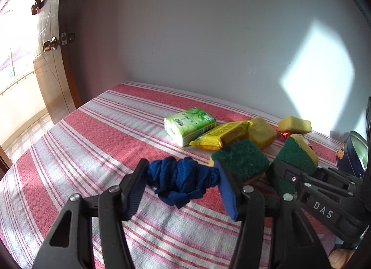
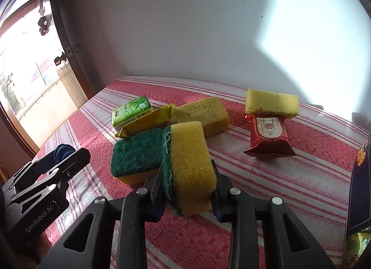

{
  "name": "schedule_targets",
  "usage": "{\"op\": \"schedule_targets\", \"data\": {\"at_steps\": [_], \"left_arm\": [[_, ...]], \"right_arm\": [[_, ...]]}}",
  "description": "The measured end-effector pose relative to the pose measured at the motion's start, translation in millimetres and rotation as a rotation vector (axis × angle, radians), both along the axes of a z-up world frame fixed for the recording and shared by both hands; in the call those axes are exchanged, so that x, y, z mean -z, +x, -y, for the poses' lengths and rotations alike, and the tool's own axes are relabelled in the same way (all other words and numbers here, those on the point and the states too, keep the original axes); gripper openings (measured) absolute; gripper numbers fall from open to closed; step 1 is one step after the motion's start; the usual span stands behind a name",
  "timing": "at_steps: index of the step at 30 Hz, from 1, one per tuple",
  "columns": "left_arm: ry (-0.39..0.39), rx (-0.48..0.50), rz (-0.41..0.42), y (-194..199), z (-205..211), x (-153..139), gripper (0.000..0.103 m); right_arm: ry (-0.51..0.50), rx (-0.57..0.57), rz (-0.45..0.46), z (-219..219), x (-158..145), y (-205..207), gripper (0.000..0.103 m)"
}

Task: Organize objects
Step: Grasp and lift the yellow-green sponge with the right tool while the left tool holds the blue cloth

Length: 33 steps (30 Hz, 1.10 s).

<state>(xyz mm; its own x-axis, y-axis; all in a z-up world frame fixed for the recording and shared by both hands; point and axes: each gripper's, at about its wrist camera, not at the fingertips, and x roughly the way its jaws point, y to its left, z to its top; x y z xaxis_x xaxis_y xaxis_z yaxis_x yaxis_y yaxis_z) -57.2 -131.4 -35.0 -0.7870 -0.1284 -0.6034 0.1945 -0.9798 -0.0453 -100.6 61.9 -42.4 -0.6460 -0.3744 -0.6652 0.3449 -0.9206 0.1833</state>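
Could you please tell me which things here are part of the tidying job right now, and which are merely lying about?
In hand:
- blue cloth between the left gripper fingers
- green-backed sponge clamped by the right gripper

Lying about:
- second green-topped sponge
- two plain yellow sponges
- green pack
- yellow packet
- red packet
- blue tin
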Motion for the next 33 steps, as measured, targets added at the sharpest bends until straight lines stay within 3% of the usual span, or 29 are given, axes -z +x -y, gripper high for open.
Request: {"op": "schedule_targets", "data": {"at_steps": [6, 12, 19, 33], "left_arm": [[-0.015, 0.0, -0.02, 2, -1, -3, 0.057], [-0.038, -0.002, -0.05, 7, -5, -5, 0.057], [-0.089, 0.005, -0.087, 12, -15, -7, 0.057], [-0.094, 0.009, -0.121, 17, -23, -10, 0.057]], "right_arm": [[-0.011, 0.044, -0.145, -8, -17, 32, 0.034], [-0.027, 0.1, -0.216, -25, -25, 58, 0.034], [-0.037, 0.135, -0.232, -42, -27, 74, 0.034], [-0.01, 0.149, -0.266, -61, -29, 98, 0.034]]}}
